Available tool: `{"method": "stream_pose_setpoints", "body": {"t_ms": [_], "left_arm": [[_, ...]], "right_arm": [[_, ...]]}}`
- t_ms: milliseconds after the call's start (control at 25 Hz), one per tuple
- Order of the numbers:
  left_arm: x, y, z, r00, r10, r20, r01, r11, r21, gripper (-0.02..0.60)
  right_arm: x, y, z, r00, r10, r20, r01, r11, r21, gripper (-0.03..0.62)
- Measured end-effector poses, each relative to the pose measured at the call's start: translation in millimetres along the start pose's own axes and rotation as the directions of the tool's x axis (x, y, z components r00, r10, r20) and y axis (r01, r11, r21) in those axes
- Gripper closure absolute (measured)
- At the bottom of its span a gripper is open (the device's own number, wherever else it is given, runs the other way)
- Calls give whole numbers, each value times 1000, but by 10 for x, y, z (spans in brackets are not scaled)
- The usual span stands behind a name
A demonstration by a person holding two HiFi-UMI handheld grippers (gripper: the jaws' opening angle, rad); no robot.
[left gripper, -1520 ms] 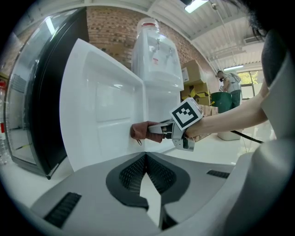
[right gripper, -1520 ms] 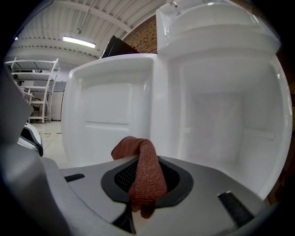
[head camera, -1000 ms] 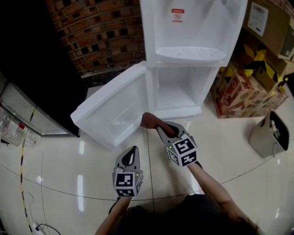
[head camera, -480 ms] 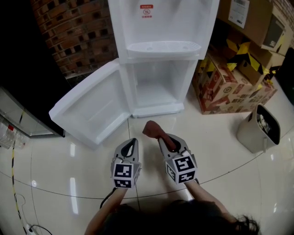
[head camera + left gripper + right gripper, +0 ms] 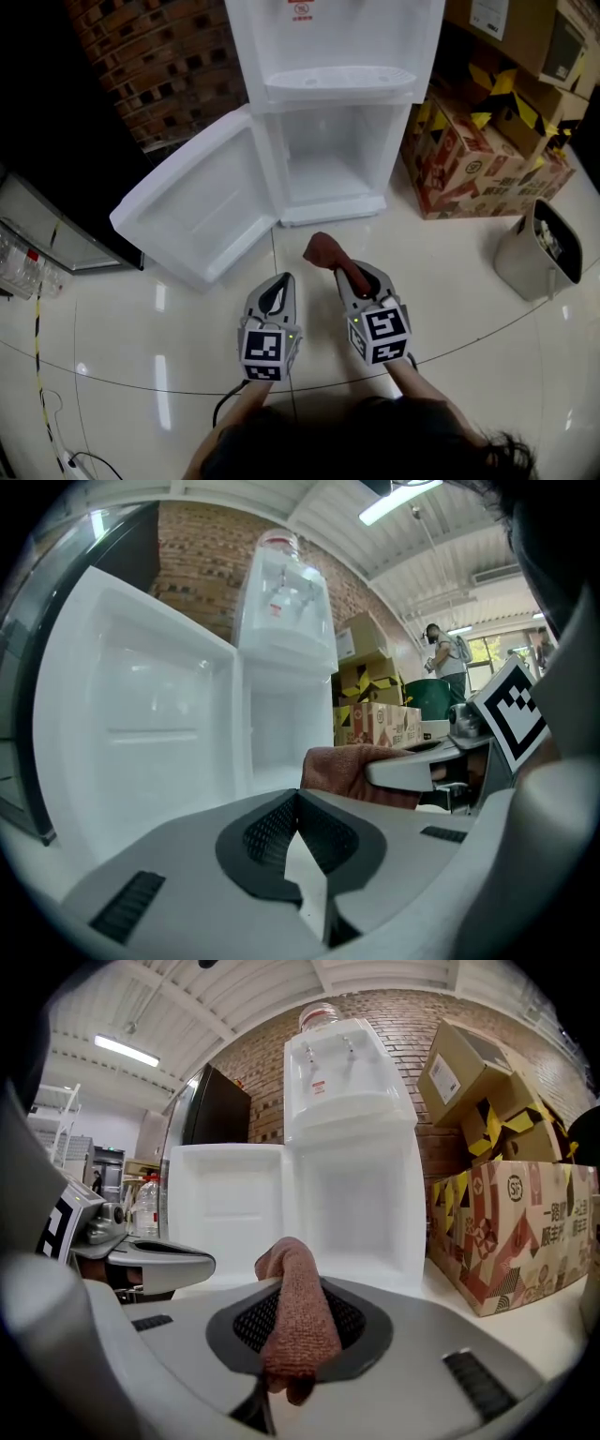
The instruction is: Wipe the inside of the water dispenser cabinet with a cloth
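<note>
Before the open cabinet [image 5: 323, 150], the right gripper [image 5: 345, 269] pinches a brown cloth [image 5: 323, 249]; the left gripper [image 5: 280, 284], just beside it, has its jaws pressed together.

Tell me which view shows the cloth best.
The right gripper view: the cloth fills the centre, clamped in the right gripper. The head view shows it small, sticking out beyond that gripper; the left gripper view catches its side, partly behind a jaw.
</note>
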State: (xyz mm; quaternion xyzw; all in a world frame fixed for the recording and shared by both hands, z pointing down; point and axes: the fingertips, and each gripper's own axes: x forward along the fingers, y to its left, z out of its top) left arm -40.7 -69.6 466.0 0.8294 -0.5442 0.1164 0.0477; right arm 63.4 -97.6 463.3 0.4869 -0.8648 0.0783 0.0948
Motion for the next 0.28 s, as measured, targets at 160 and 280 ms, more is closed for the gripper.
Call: {"method": "stream_pose_setpoints", "body": {"t_ms": [160, 280], "left_arm": [[-22, -9, 25, 1000, -6, 3, 6, 1000, -5, 595], [-30, 1, 36, 1000, -7, 8, 7, 1000, -5, 595]], "right_arm": [[-6, -7, -51, 1000, -9, 0, 9, 1000, -13, 525], [-7, 11, -62, 1000, -9, -1, 9, 1000, -12, 525]]}}
